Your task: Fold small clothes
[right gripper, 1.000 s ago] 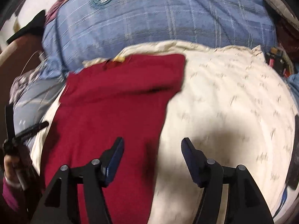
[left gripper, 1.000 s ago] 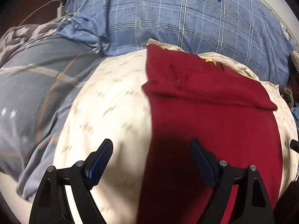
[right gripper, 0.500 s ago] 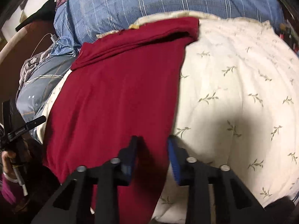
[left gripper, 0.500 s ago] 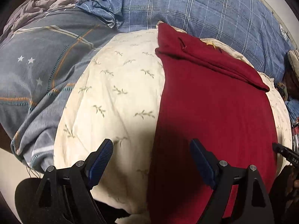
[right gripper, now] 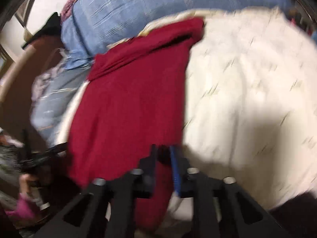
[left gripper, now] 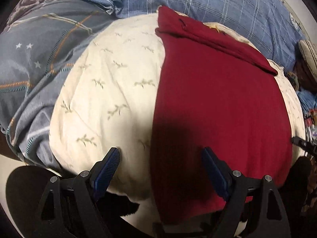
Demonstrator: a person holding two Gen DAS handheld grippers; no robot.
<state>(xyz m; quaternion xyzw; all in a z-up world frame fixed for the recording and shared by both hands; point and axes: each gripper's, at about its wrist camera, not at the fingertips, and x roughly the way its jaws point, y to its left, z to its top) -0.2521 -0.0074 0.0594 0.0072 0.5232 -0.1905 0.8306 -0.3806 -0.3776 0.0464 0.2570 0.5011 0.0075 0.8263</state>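
A dark red garment (left gripper: 218, 99) lies flat on a cream quilt (left gripper: 111, 91) with its far end folded over. My left gripper (left gripper: 160, 170) is open above the garment's near left edge, one finger over the quilt and one over the red cloth. In the right wrist view the red garment (right gripper: 134, 99) fills the left half, blurred. My right gripper (right gripper: 163, 158) is shut on the garment's near right edge, with red cloth pinched between the pads.
A blue plaid blanket (left gripper: 218, 2) lies beyond the garment, and a grey patterned cover (left gripper: 33, 59) lies to the left. The quilt's near edge (left gripper: 126, 192) drops off just past my left fingers. Clutter sits at the far right (left gripper: 309, 119).
My right gripper has closed from open onto the garment's near right edge. Both grippers pulled back toward the garment's near hem. The left gripper stays open.
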